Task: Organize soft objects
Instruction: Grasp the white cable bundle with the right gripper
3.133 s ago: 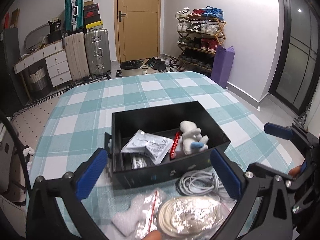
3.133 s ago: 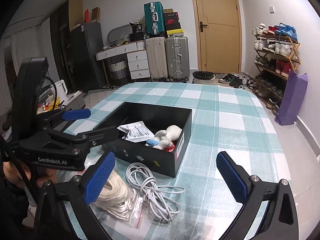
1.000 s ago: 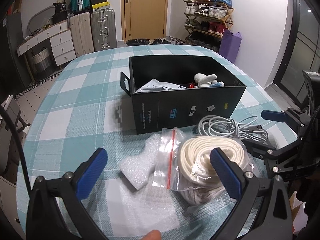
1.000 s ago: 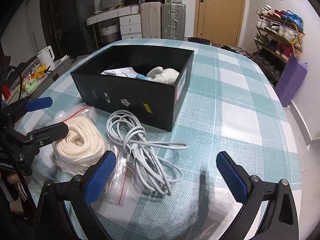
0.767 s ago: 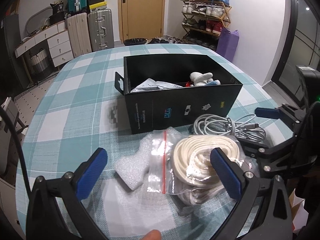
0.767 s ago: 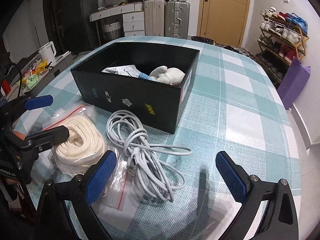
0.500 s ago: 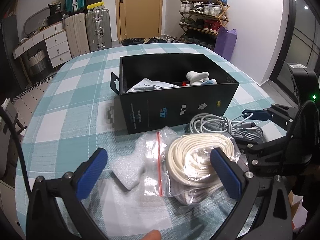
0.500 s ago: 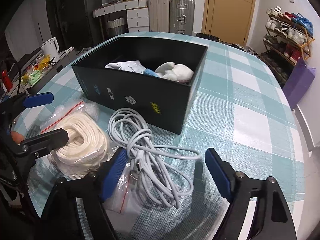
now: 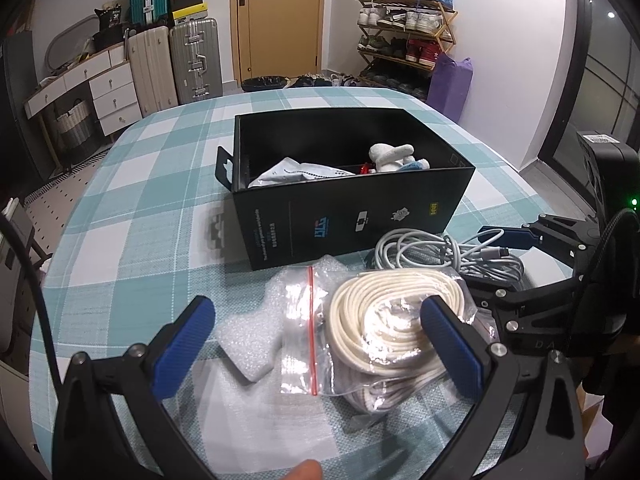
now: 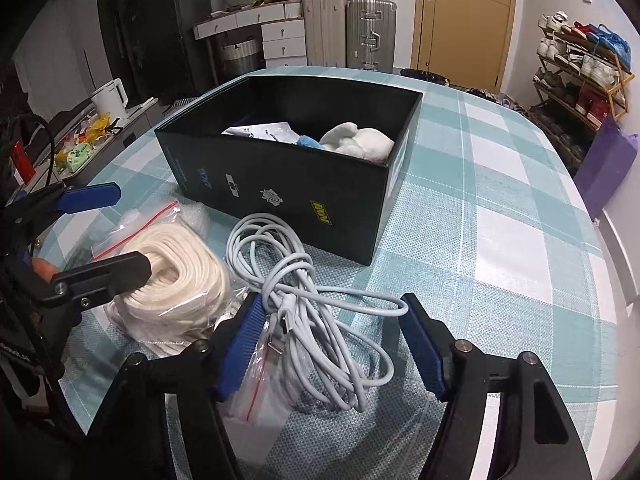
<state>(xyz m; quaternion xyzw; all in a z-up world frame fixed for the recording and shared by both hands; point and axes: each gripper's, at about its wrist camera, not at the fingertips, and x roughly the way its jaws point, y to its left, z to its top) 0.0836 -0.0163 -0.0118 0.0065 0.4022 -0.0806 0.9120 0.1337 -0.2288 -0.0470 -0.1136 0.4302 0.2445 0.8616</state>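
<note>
A black open box [image 9: 400,216] [image 10: 280,196] stands on the checked table and holds a white plush toy [image 9: 390,156] [image 10: 356,142] and a paper packet [image 9: 296,172]. In front of it lie a bagged coil of white rope [image 9: 396,320] [image 10: 176,276], a tangle of grey cable [image 9: 448,256] [image 10: 316,320] and a white foam piece [image 9: 252,340]. My left gripper [image 9: 316,336] is open, its fingers either side of the rope bag and foam. My right gripper [image 10: 332,344] is open but narrowed, its fingers either side of the cable bundle.
A small clear zip bag [image 10: 264,396] lies under the cable near my right gripper. The table's edge [image 9: 52,264] runs close on the left. Suitcases [image 9: 176,64], drawers and a shoe rack [image 9: 404,24] stand beyond the table.
Both grippers have dropped low toward the table in front of the box. My right gripper's jaws have narrowed around the cable bundle. My left gripper has moved closer to the rope bag.
</note>
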